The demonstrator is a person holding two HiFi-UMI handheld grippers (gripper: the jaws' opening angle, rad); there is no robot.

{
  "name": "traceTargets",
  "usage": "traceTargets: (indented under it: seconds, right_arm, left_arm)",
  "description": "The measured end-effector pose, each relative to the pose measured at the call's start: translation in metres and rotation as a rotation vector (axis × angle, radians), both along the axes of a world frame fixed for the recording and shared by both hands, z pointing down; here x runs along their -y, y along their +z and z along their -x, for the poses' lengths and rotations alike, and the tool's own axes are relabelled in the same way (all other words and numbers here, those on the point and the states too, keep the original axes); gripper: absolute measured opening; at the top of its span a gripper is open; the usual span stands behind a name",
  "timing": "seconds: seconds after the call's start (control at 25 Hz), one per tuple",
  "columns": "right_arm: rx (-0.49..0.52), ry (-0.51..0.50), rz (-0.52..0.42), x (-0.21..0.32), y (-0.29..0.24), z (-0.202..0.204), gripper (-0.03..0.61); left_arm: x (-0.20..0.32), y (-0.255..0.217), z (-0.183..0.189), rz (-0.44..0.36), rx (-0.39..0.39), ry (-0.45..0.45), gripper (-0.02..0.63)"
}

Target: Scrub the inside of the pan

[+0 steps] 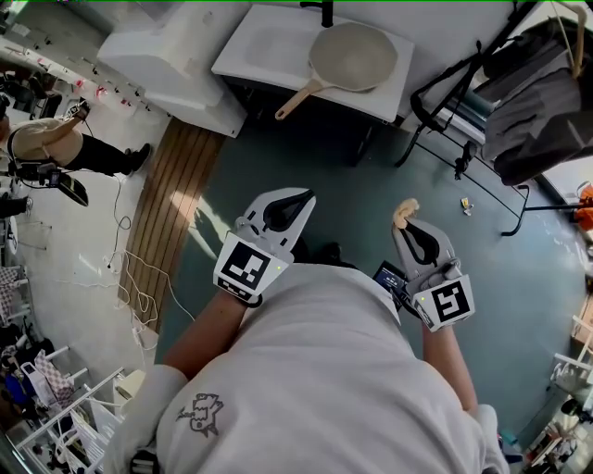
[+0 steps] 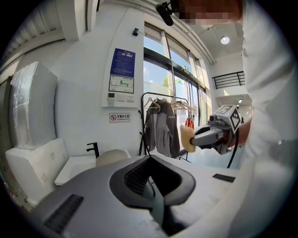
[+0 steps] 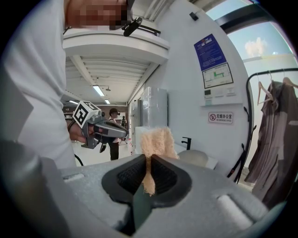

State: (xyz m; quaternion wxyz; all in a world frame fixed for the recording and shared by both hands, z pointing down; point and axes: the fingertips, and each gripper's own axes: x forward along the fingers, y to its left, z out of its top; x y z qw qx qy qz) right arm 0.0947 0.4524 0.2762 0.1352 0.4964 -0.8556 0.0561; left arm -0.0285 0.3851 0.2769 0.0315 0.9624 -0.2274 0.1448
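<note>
A beige pan (image 1: 353,56) with a wooden handle (image 1: 296,100) lies on the white sink counter (image 1: 259,46), far ahead of both grippers. It shows as a pale dome in the left gripper view (image 2: 111,158) and the right gripper view (image 3: 196,158). My left gripper (image 1: 295,205) is shut with nothing between its jaws (image 2: 151,158). My right gripper (image 1: 406,225) is shut on a tan scrubbing sponge (image 1: 404,213), which sticks up past the jaws (image 3: 156,142). Both grippers hang at waist height over the floor, side by side and apart.
A black faucet (image 1: 324,11) stands behind the pan. A white foam box (image 1: 167,65) sits left of the counter. A black clothes rack with grey jackets (image 1: 537,102) stands at the right. Wooden slats (image 1: 171,213) and loose cables (image 1: 139,287) lie at the left, near a person (image 1: 56,143).
</note>
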Motion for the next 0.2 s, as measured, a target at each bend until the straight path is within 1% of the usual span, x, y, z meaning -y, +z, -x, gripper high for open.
traceTargets:
  seconds: [0.2]
  right_arm:
    - [0.003, 0.004, -0.004, -0.003, 0.0, -0.0031, 0.034]
  left_arm:
    - [-0.0037, 0.0017, -0.0018, 0.001, -0.002, 0.002, 0.002]
